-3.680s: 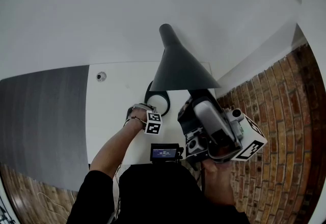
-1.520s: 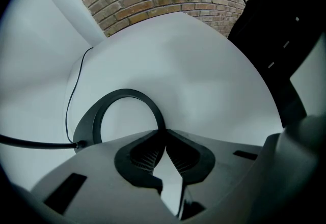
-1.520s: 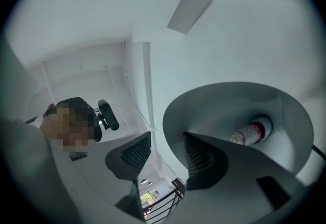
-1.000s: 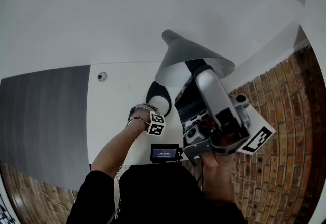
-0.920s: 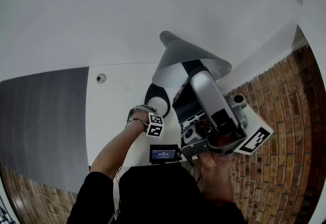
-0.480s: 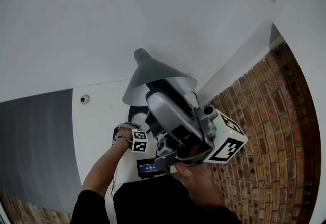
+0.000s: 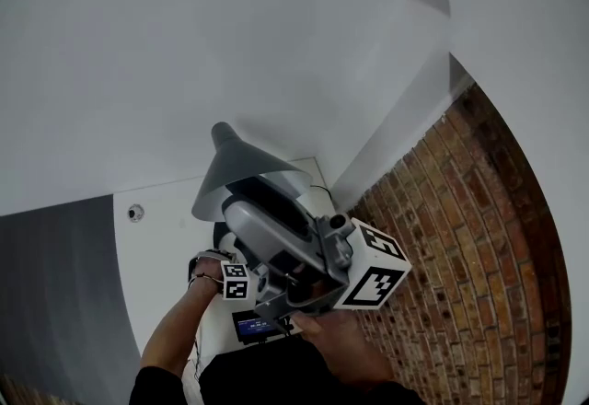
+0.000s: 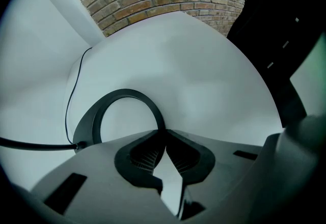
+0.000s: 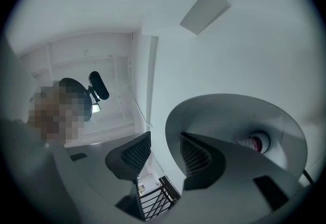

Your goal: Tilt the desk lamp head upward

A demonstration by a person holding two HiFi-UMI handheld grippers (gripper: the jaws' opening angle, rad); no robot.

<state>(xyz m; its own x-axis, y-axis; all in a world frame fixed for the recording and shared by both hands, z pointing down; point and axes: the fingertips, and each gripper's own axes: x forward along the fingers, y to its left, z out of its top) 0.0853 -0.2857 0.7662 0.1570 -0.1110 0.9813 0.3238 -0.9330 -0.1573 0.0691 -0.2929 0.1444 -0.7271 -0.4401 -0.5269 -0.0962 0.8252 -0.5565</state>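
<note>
My right gripper, jaws apart, straddles the shade rim; left gripper, jaws together, should pin the base as I lift.

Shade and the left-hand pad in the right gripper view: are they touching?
Apart. The right gripper view shows a strip of bright background between that pad and the rim of the shade.

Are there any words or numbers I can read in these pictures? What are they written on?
Small screen: glowing blue writing, too small to read.
Small marker cube and big marker cube: only black-and-white square patterns, no words or numbers.
Lamp and table: no writing on them.
</note>
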